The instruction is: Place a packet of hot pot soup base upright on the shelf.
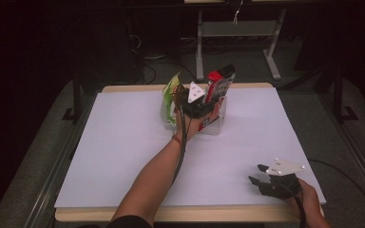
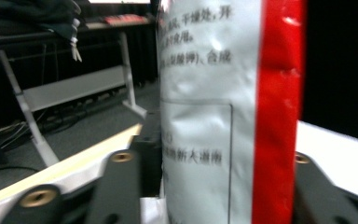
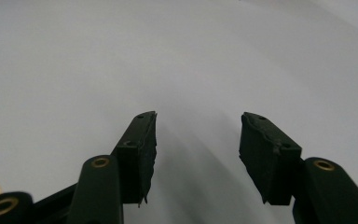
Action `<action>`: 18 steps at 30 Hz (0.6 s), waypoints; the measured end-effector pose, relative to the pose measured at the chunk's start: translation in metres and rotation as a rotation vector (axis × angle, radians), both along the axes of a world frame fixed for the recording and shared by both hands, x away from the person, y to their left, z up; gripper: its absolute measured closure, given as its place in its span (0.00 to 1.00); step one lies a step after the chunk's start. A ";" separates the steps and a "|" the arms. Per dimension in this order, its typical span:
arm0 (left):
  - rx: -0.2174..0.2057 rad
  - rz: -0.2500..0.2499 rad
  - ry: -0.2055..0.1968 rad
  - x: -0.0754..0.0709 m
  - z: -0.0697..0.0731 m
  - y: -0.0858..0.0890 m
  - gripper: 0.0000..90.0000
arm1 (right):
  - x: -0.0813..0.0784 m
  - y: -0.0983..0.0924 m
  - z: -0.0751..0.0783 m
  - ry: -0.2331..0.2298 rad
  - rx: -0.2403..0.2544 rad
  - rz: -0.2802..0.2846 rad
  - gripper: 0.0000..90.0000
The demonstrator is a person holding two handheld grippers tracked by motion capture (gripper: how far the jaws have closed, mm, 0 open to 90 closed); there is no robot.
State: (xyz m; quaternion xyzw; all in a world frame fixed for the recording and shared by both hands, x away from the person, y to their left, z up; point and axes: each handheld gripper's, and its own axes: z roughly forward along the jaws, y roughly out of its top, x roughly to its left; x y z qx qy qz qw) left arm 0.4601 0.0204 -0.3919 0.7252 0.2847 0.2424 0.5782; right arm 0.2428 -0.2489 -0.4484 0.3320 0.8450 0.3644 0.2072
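A red and white snack bag [image 1: 221,78] stands upright in a clear box [image 1: 222,124] at the far middle of the table, with a green bag [image 1: 171,92] at its left. My left gripper [image 1: 205,102] reaches into the box. In the left gripper view, the bag [image 2: 205,93] stands between its jaws and meets both of them at its edges; whether the pads [image 2: 149,154] press on it I cannot tell. My right gripper [image 1: 255,173] rests low at the near right with its jaws apart. Between its pads [image 3: 142,149] there is just white sheet.
A white sheet [image 1: 123,142] covers the tabletop, and a wooden edge [image 1: 195,213] shows along the near side. Beyond the far edge stand the metal legs of another table [image 1: 199,42] on a dark floor.
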 end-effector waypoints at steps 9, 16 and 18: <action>0.182 -0.138 0.083 -0.010 0.004 0.023 0.49 | -0.001 -0.001 0.000 0.002 -0.001 0.005 0.50; 0.295 -0.191 0.096 -0.033 0.001 0.052 0.57 | -0.001 -0.002 0.000 0.007 -0.001 0.005 0.49; 0.282 -0.200 0.107 -0.035 -0.001 0.056 0.60 | -0.001 -0.002 0.000 0.008 -0.003 0.005 0.50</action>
